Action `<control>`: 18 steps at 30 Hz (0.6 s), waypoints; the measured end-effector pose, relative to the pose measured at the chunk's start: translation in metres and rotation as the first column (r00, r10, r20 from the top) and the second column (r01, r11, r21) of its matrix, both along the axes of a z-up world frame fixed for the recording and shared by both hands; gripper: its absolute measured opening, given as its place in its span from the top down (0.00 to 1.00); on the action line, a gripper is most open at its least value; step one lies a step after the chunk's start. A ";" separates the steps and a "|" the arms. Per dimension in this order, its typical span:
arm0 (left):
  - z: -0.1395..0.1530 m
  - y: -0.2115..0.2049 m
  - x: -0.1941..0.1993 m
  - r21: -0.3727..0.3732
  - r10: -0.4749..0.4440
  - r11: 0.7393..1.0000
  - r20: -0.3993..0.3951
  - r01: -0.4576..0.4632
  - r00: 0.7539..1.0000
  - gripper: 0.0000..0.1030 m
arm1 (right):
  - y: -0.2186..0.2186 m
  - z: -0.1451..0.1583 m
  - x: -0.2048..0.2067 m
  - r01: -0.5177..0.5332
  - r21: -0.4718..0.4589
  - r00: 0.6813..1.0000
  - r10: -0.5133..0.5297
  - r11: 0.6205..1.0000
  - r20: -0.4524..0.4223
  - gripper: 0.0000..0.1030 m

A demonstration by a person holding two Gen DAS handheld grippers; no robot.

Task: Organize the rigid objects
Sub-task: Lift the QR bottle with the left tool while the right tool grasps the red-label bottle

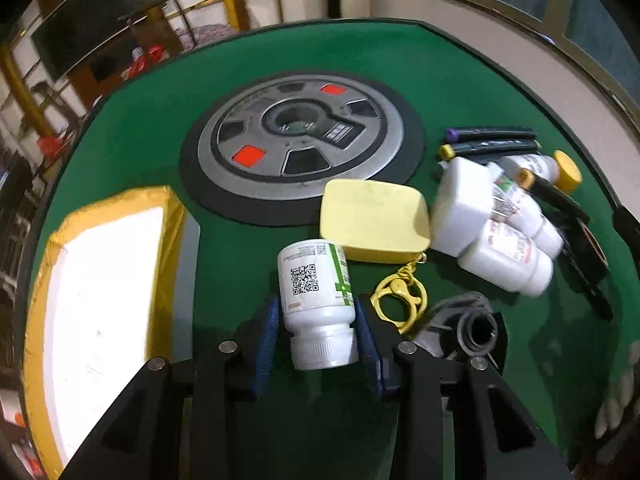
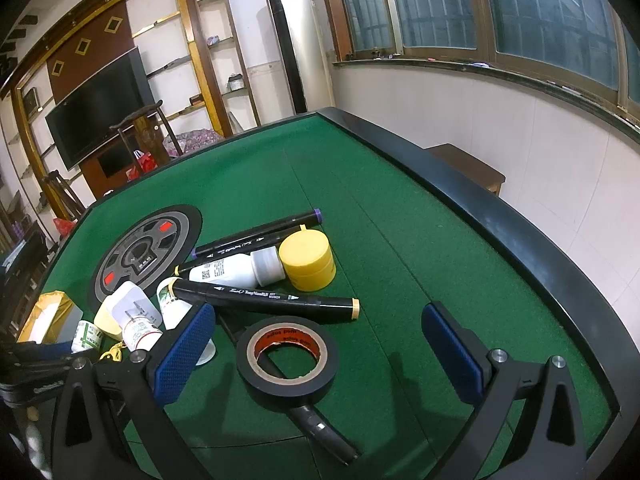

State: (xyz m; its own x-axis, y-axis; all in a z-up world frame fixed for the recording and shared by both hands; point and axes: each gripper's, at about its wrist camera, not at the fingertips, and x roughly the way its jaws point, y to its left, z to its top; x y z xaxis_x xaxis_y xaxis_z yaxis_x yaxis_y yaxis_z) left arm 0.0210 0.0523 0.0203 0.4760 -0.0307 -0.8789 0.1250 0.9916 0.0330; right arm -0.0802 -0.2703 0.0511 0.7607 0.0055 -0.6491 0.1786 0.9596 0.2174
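One bottle: white pill bottle (image 1: 316,300) is sitting between left claw (image 1: 318,338) pads, clamped, near counter (image 1: 400,60) edge.
Right claw (image 2: 320,356): hanging apart over tape roll (image 2: 287,356).
Next: lifting it leftward into yellow-edged box (image 1: 100,300).

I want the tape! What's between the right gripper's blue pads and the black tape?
Only bare green felt, shown in the right wrist view; black tape roll lies before the open right gripper.

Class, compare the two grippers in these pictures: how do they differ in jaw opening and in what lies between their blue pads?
The left gripper has its jaws drawn in against a white pill bottle; the right gripper stands wide open. The left gripper holds the bottle between its pads; the right gripper holds nothing, with a roll of black tape lying flat on the green table between its fingers. Both have black frames and blue textured pads.
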 end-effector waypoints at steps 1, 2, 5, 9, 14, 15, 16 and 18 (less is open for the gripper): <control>-0.001 0.002 0.002 -0.020 0.022 1.000 -0.005 -0.022 1.000 0.60 | 0.000 0.000 0.000 0.000 0.000 1.000 0.000 1.000 -0.002 0.00; -0.001 0.006 0.004 -0.051 0.057 0.997 -0.012 -0.058 0.998 0.59 | 0.000 -0.001 0.000 0.000 0.001 1.000 0.000 1.000 -0.005 0.00; -0.001 0.007 0.005 -0.077 0.102 0.992 -0.014 -0.103 0.995 0.58 | 0.001 -0.002 0.001 -0.001 -0.001 1.000 0.001 1.000 -0.014 0.00; -0.002 0.000 -0.001 -0.044 0.088 0.995 0.004 -0.088 0.996 0.63 | 0.002 -0.003 0.002 0.001 -0.003 1.000 -0.001 1.000 -0.022 0.00; 0.008 0.011 -0.016 -0.144 0.101 0.985 0.027 -0.096 0.994 0.66 | 0.002 -0.005 0.005 0.010 -0.010 0.999 -0.010 1.000 -0.038 0.00; 0.012 0.016 -0.021 -0.180 0.109 0.978 0.032 -0.102 0.994 0.66 | 0.003 -0.005 0.005 0.011 -0.013 0.999 -0.011 1.000 -0.041 0.00; 0.016 0.021 -0.026 -0.225 0.114 0.969 0.034 -0.104 0.993 0.66 | 0.004 -0.005 0.005 0.011 -0.017 0.999 -0.012 1.000 -0.043 0.00; 0.026 0.029 -0.042 -0.296 0.120 0.950 0.049 -0.101 0.992 0.66 | 0.005 -0.005 0.006 0.012 -0.023 0.999 -0.013 1.000 -0.047 0.00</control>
State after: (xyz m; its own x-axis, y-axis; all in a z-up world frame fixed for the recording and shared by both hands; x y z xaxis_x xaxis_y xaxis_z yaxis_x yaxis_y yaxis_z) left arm -0.0205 0.0815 0.0462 0.5472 -0.2254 -0.8061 0.0215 0.9665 -0.2557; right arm -0.0741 -0.2656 0.0459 0.7290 -0.0191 -0.6842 0.2003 0.9618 0.1867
